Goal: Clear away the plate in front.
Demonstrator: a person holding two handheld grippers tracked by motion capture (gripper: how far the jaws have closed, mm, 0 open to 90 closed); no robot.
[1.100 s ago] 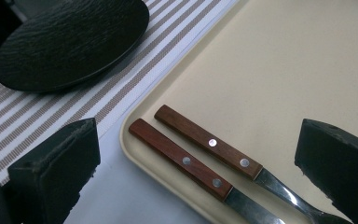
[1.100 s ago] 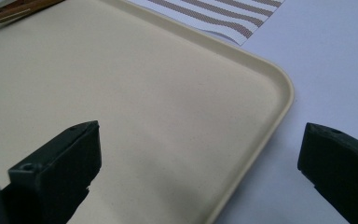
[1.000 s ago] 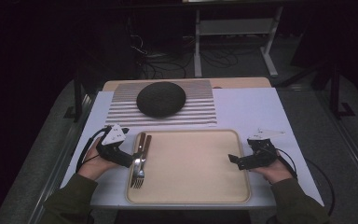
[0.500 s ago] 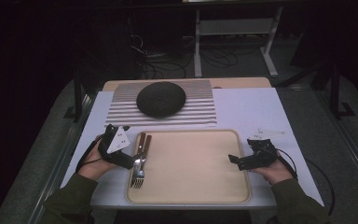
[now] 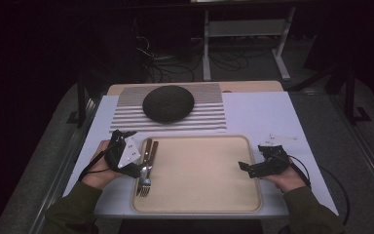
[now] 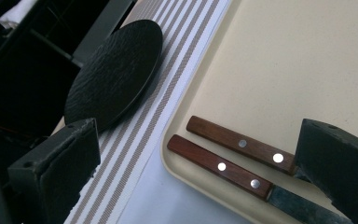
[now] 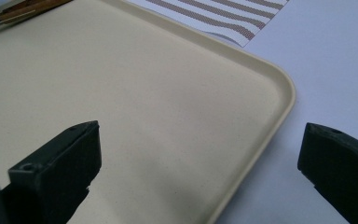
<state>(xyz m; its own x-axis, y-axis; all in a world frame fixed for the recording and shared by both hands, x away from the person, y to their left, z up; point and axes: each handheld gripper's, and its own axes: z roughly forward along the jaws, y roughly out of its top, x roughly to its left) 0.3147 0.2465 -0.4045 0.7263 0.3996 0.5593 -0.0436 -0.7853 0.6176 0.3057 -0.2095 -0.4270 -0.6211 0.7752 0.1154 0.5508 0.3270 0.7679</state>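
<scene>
Two wooden-handled utensils lie side by side at the left edge of the beige plastic tray, lower centre of the high view; fork tines are resolved there, while riveted handles and a blade are seen in the left gripper view. The left gripper is held wide open over them. The right gripper, also wide open, straddles the tray's corner. A dark round plate sits on a striped mat above.

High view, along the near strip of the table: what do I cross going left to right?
left gripper → wooden-handled cutlery → beige tray → right gripper
</scene>
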